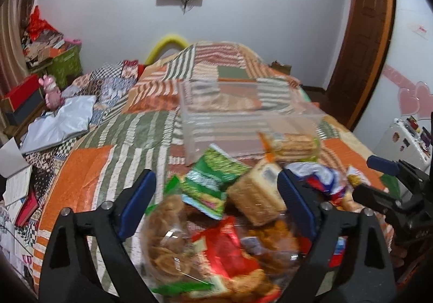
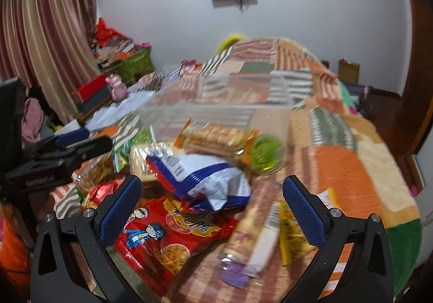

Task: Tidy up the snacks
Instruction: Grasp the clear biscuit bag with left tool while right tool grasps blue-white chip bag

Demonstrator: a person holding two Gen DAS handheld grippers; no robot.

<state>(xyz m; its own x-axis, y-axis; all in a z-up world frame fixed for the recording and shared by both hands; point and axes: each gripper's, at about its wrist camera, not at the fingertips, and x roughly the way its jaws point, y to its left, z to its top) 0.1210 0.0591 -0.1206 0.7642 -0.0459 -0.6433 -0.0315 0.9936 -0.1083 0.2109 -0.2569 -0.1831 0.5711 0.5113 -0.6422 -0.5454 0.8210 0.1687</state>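
Left view:
- L gripper [image 1: 216, 201]: jaws spread wide, holding nothing; hangs over the near part of the snack pile.
- Pile [image 1: 232, 211]: loose heap on the bed [image 1: 89, 167], near edge. Green pack [image 1: 213, 181], cracker pack [image 1: 257, 194], cookie bag [image 1: 165, 232], red pack [image 1: 227, 249] all overlap.
- Bin [image 1: 243, 116]: clear, just behind the pile toward the bed's middle. One biscuit sleeve [image 1: 292, 144] lies at its near wall; in or against it, can't tell.
- R gripper: seen at right edge, over the pile's right side.

Right view:
- R gripper [image 2: 212, 205]: jaws wide apart, nothing between them; hangs above the red noodle pack [image 2: 173, 232] and white-blue bag [image 2: 205, 178].
- Others: yellow pack [image 2: 292, 232] and a blurred clear pack [image 2: 251, 238] lie right of the red one; green blur [image 2: 266, 154] by the bin's [image 2: 216, 111] near right corner.
- L gripper: at left edge, over the pile.

Progress:
- Done: little or nothing; bin looks nearly bare.
- Left: prob. nearly all packs to lift into the bin.
- Note: motion blur, small labels unreadable.
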